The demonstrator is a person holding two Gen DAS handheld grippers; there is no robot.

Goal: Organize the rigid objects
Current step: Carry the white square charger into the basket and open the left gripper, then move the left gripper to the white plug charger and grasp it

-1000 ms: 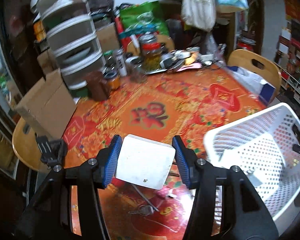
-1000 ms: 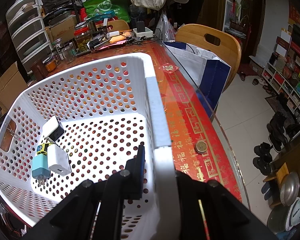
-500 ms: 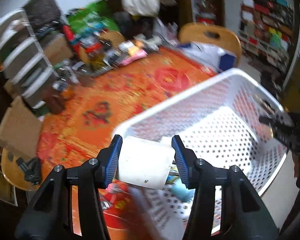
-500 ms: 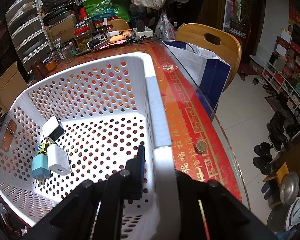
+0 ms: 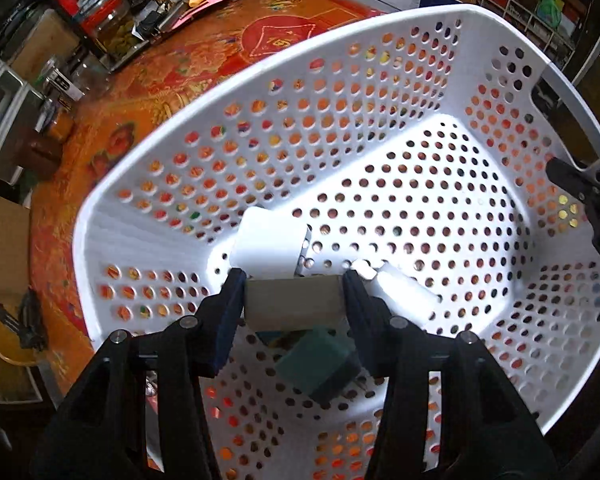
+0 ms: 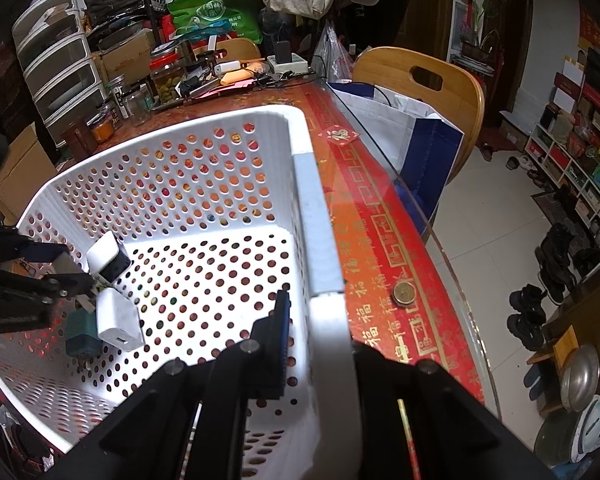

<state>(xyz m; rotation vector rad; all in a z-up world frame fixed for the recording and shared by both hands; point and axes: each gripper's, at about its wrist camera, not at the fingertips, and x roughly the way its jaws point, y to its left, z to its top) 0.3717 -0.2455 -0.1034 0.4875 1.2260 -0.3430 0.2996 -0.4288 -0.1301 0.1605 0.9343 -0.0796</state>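
Observation:
My left gripper (image 5: 294, 300) is shut on a flat white box (image 5: 294, 304) and holds it low inside the white perforated basket (image 5: 340, 60), pointing steeply down. Under it lie a white charger (image 5: 270, 242), a second white charger (image 5: 404, 288) and a teal block (image 5: 320, 364). In the right wrist view the same gripper (image 6: 40, 268) comes in from the left over those chargers (image 6: 118, 320). My right gripper (image 6: 316, 320) is shut on the basket's near rim (image 6: 308, 184), one pad (image 6: 282, 332) inside the wall.
The basket stands on a red and gold tablecloth (image 6: 364, 208) near the table's right edge. A coin (image 6: 404, 292) lies beside the basket. Jars (image 6: 166, 76), plastic drawers (image 6: 56, 68) and clutter fill the far side. A wooden chair (image 6: 420, 80) with a bag stands at right.
My left gripper has carried the white box from above the tablecloth to the right, over the basket rim and down into it, tilting steeply downward. The right gripper has not moved.

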